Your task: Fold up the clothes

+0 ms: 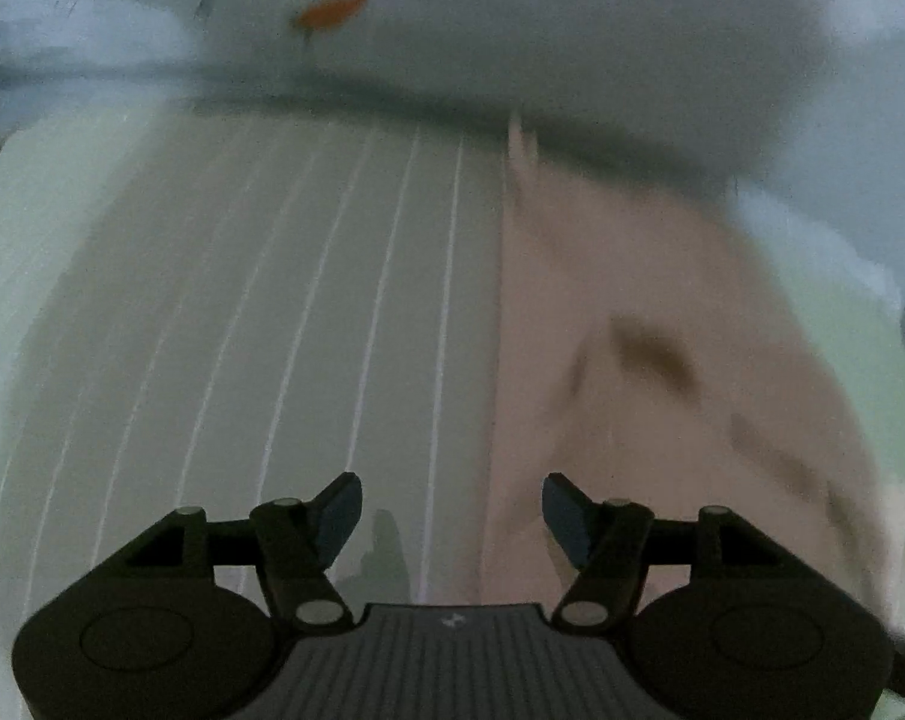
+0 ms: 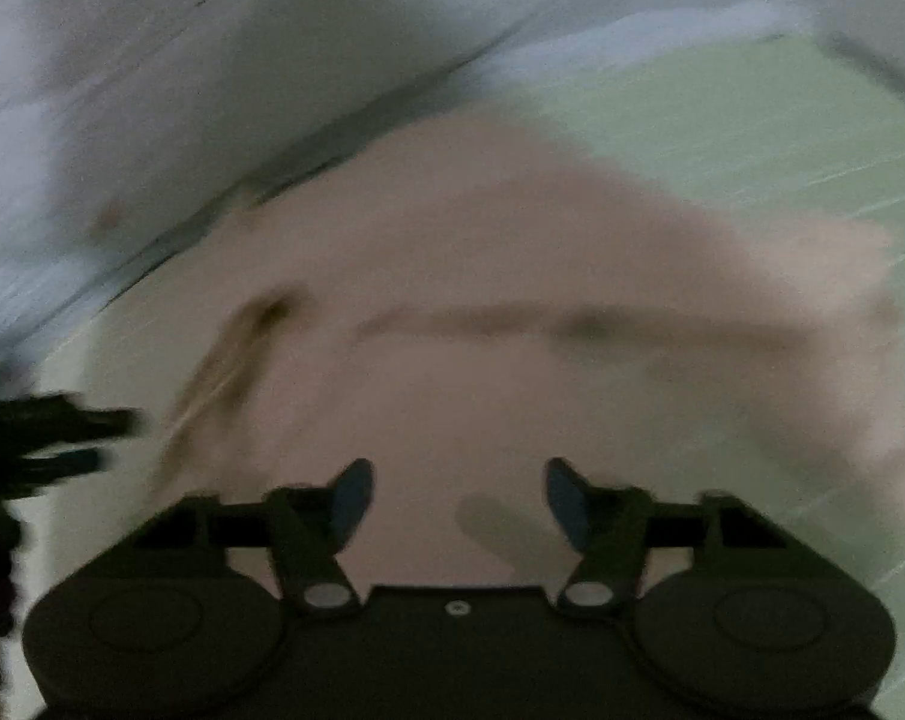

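A pale pink garment lies flat on a light green sheet with thin white stripes; it fills the right half of the left wrist view. My left gripper hangs open above the garment's left edge, with nothing between its fingers. In the right wrist view the same pink garment spreads across the middle, blurred, with a dark crease line across it. My right gripper is open over the cloth and holds nothing. The left gripper shows as a dark blur at the left edge.
A grey-blue wall or headboard with an orange mark runs along the far side of the sheet. In the right wrist view the wall slants across the upper left. Green sheet lies beyond the garment.
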Demonstrator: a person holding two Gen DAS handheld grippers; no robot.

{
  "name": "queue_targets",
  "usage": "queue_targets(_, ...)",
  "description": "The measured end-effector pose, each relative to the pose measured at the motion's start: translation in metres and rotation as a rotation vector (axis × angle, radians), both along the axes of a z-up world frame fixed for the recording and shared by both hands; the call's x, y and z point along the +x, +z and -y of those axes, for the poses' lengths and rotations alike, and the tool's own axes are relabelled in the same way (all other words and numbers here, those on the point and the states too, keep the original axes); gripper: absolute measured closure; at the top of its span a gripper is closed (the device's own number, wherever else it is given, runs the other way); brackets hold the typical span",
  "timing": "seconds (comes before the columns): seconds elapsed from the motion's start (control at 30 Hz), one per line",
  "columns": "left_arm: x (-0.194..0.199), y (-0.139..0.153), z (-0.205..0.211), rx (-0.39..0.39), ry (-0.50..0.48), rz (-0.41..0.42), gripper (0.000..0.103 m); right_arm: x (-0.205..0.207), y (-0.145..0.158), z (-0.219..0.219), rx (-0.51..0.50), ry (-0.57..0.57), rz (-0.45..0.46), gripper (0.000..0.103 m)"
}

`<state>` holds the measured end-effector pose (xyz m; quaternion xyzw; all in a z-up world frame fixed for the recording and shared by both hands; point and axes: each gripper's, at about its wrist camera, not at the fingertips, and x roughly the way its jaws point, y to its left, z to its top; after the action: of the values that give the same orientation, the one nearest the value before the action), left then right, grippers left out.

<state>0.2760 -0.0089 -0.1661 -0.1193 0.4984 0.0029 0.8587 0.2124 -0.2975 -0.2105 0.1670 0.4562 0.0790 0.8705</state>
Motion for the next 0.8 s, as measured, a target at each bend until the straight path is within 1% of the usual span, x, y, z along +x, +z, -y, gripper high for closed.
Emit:
queue_targets(0.07,-0.034,-0.007,0.005,-0.034,-0.009,-0.037,0.035,-0.013,-0.006,-0.021,0.044,0.086,-0.023,0.072)
queue_targets(0.1,-0.048,-0.009,0.008,-0.051,-0.022,-0.049,0.035,-0.02,-0.009,-0.028,0.06,0.114,-0.032,0.072)
queue_targets(0.17,-0.077,-0.012,0.015,-0.084,-0.048,-0.073,0.036,-0.033,-0.014,-0.037,0.087,0.131,-0.049,0.072)
queue_targets(0.23,-0.094,-0.014,0.023,-0.084,-0.094,-0.075,0.037,-0.042,-0.019,-0.042,0.11,0.137,-0.062,0.072)
queue_targets(0.3,-0.103,-0.012,0.026,-0.077,-0.124,-0.067,0.042,-0.047,-0.023,-0.044,0.116,0.127,-0.053,0.072)
queue_targets(0.33,-0.107,-0.011,0.027,-0.073,-0.137,-0.063,0.047,-0.05,-0.025,-0.043,0.121,0.117,-0.041,0.073)
queue_targets(0.37,-0.105,-0.009,0.026,-0.069,-0.139,-0.053,0.048,-0.052,-0.026,-0.042,0.127,0.105,-0.041,0.083)
queue_targets(0.4,-0.105,-0.006,0.025,-0.071,-0.137,-0.039,0.049,-0.053,-0.027,-0.042,0.136,0.094,-0.046,0.102)
queue_targets(0.43,-0.108,-0.003,0.023,-0.075,-0.136,-0.024,0.051,-0.054,-0.028,-0.04,0.155,0.083,-0.057,0.102)
queue_targets(0.47,-0.11,-0.001,0.021,-0.08,-0.132,-0.013,0.053,-0.058,-0.026,-0.037,0.182,0.067,-0.051,0.102)
queue_targets(0.53,-0.115,0.002,0.018,-0.087,-0.124,0.002,0.056,-0.069,-0.018,-0.032,0.243,0.042,-0.025,0.102)
queue_targets(0.63,-0.123,0.007,0.009,-0.093,-0.11,0.012,0.057,-0.087,-0.003,-0.024,0.333,-0.01,0.006,0.102)
queue_targets(0.67,-0.126,0.008,0.007,-0.097,-0.107,0.008,0.057,-0.093,0.001,-0.021,0.349,-0.025,0.013,0.102)
queue_targets(0.7,-0.13,0.007,0.006,-0.1,-0.104,0.003,0.057,-0.097,0.002,-0.019,0.323,-0.026,0.014,0.102)
queue_targets(0.8,-0.135,0.004,0.01,-0.093,-0.099,-0.024,0.057,-0.098,-0.009,-0.027,0.166,0.002,0.0,0.102)
